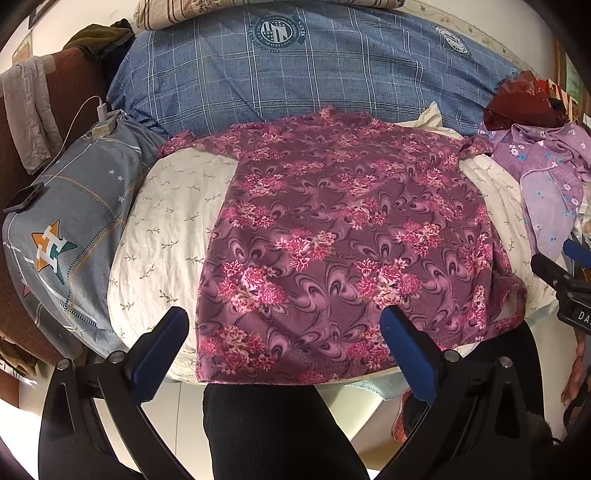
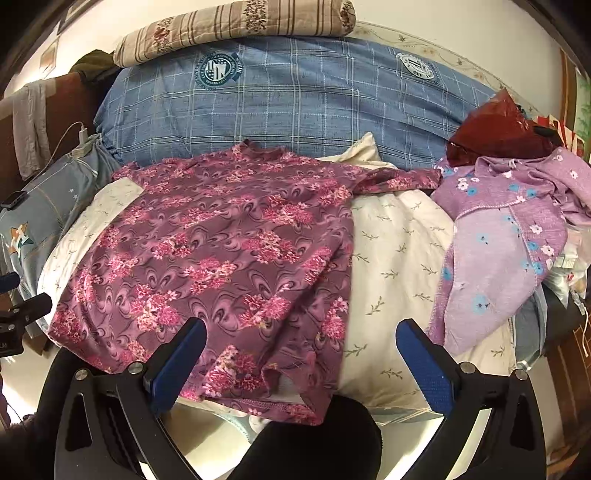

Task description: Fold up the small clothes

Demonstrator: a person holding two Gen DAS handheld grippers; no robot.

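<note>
- Left wrist view shows one bed (image 1: 166, 206) under a cream leaf-print sheet, with one big blue plaid duvet (image 1: 295, 70) bunched along the far side and one striped pillow (image 2: 236, 26) on top of it.
- One maroon floral top (image 1: 343, 229) lies spread flat on the sheet, neck far, hem hanging over the near edge. It looks thin, soft and light, likely a stretchy knit that drapes and slides rather than holds a crease. The hem corners or the short sleeves (image 2: 402, 181) seem the best places to pinch.
- One lilac flowered garment (image 2: 509, 236) lies crumpled at the right, near the top's sleeve; it is probably next in line.
- One grey pillowcase with a star logo (image 1: 55, 251) sits at the left, with one phone (image 1: 24, 197) on it.
- Two grippers: the left gripper (image 1: 284, 336) hovers over the near hem, fingers spread wide, holding nothing; the right gripper (image 2: 301, 347) hovers over the near right hem corner, likewise agape and empty.
</note>
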